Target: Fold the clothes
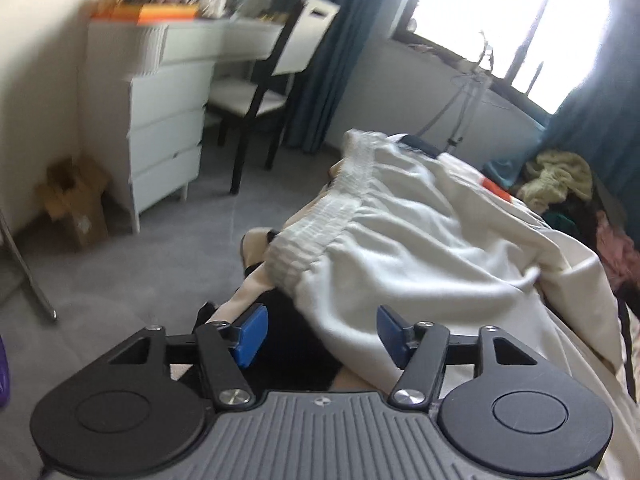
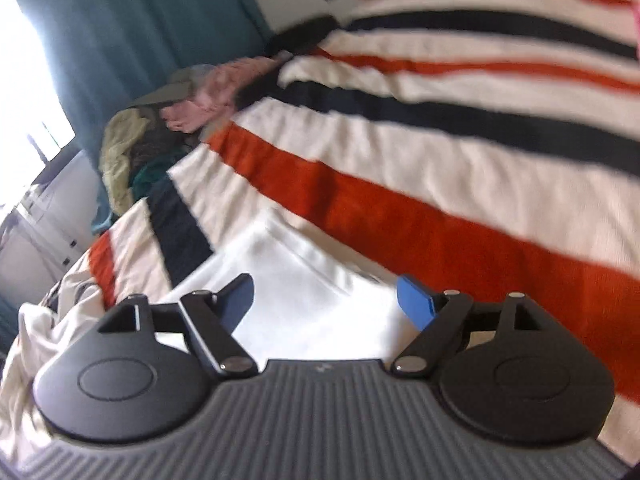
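Note:
A white garment with a ribbed elastic waistband (image 1: 320,216) lies crumpled on the bed in the left wrist view (image 1: 420,248). My left gripper (image 1: 322,334) is open just in front of its near edge, blue pads apart, holding nothing. In the right wrist view the same white cloth (image 2: 320,304) lies flat on the striped bedspread (image 2: 440,152). My right gripper (image 2: 328,304) is open over it, pads wide apart, holding nothing.
A pile of other clothes (image 2: 160,128) sits at the far end of the bed, also in the left wrist view (image 1: 560,180). A white dresser (image 1: 168,120), a chair (image 1: 276,76) and a cardboard box (image 1: 76,200) stand on the grey carpet to the left.

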`<state>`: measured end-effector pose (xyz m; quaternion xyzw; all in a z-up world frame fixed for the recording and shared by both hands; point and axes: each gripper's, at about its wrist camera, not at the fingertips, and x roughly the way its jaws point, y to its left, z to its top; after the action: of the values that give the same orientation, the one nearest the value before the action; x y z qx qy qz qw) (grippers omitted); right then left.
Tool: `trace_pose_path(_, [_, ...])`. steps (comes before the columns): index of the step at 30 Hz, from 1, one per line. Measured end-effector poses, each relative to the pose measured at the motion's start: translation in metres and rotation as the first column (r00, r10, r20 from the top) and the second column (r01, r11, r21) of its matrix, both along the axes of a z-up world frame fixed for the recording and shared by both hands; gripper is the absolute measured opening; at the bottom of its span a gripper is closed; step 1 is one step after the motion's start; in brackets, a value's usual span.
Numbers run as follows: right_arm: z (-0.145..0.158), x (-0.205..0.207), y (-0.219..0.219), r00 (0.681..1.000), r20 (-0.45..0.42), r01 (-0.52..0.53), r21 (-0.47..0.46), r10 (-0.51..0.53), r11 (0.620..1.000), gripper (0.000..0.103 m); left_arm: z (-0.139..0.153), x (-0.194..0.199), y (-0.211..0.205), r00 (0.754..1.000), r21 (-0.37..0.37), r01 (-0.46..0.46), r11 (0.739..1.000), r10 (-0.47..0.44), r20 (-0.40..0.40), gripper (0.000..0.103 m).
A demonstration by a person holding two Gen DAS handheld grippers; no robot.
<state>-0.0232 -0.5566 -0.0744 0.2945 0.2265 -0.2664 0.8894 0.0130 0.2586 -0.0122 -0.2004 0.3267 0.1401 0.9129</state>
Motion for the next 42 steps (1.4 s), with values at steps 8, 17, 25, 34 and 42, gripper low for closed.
trace_pose_path(8, [0.079,-0.002,0.079,0.976,0.125,-0.168,-0.099,0.18,0.981,0.081,0.047,-0.004,-0.077,0.983,0.117,0.137,0.984,-0.15,0.105,0.081])
trace_pose_path(17, [0.118,0.006,0.203,0.899,0.246,-0.347,-0.103,0.362,0.932,0.081,0.069,0.013,-0.193,0.936,0.173,0.296,0.939,-0.322,0.146,0.081])
trace_pose_path(25, [0.084,0.008,0.241,0.916,0.254,-0.292,-0.112,0.312,0.95,0.081,0.039,0.081,-0.292,0.869,0.135,0.462,0.877,-0.477,0.13,0.082])
trace_pose_path(34, [0.036,0.016,0.229,0.964,0.229,-0.107,-0.124,0.133,0.987,0.082,-0.025,0.214,-0.423,0.801,0.091,0.589,0.803,-0.595,0.066,0.082])
trace_pose_path(42, [-0.003,0.048,0.206,0.983,0.182,-0.006,-0.038,0.013,0.999,0.08,-0.088,0.323,-0.515,0.847,0.162,0.532,0.831,-0.527,-0.077,0.081])
